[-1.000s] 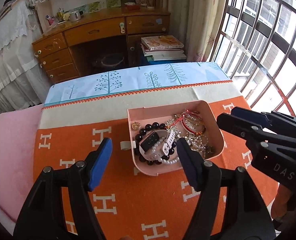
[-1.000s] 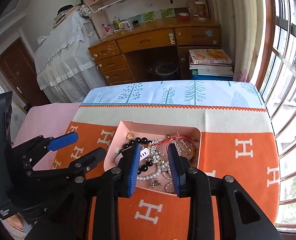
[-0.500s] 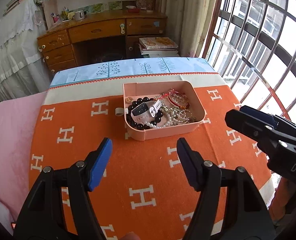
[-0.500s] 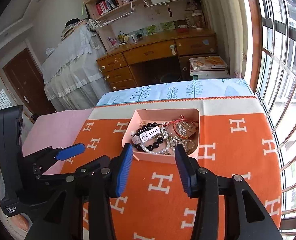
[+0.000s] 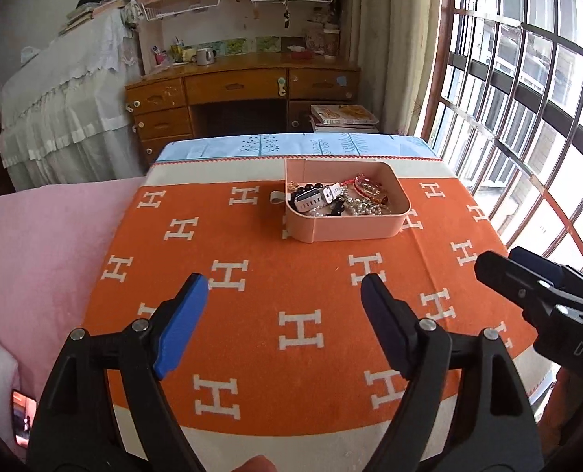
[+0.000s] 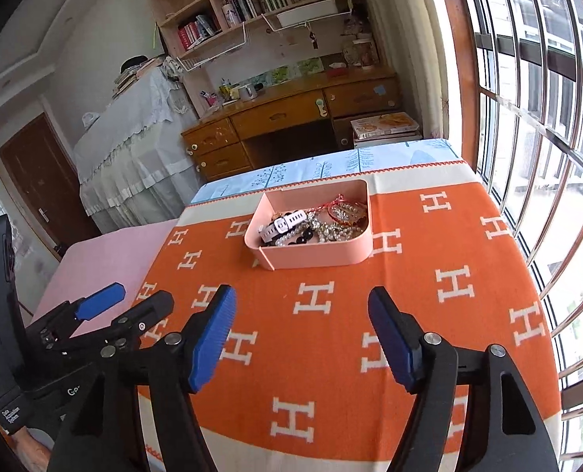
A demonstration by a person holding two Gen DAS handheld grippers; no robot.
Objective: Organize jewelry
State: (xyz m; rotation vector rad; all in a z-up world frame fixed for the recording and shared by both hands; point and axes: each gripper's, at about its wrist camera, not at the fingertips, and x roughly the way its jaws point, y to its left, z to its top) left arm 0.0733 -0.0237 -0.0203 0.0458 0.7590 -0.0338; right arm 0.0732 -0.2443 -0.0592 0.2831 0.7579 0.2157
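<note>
So the shallow pink plastic tray (image 5: 350, 232) full of tangled jewelry (image 5: 340, 200) sits toward the far edge of the orange H-patterned blanket (image 5: 299, 295). Left hand-held gripper (image 5: 283, 293) and right hand-held gripper (image 6: 301, 310) hover near the front edge, jaws opening, nothing between them.

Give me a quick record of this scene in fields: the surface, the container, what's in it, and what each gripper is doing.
surface: orange blanket with white H pattern
container: pink tray, open top, on the far part of the blanket
contents: white watch, pearl beads, dark beads, red cord bracelet, all heaped together
left gripper: jaws opening, nothing between them, short of the tray
right gripper: jaws opening, nothing between them, short of the tray
</note>
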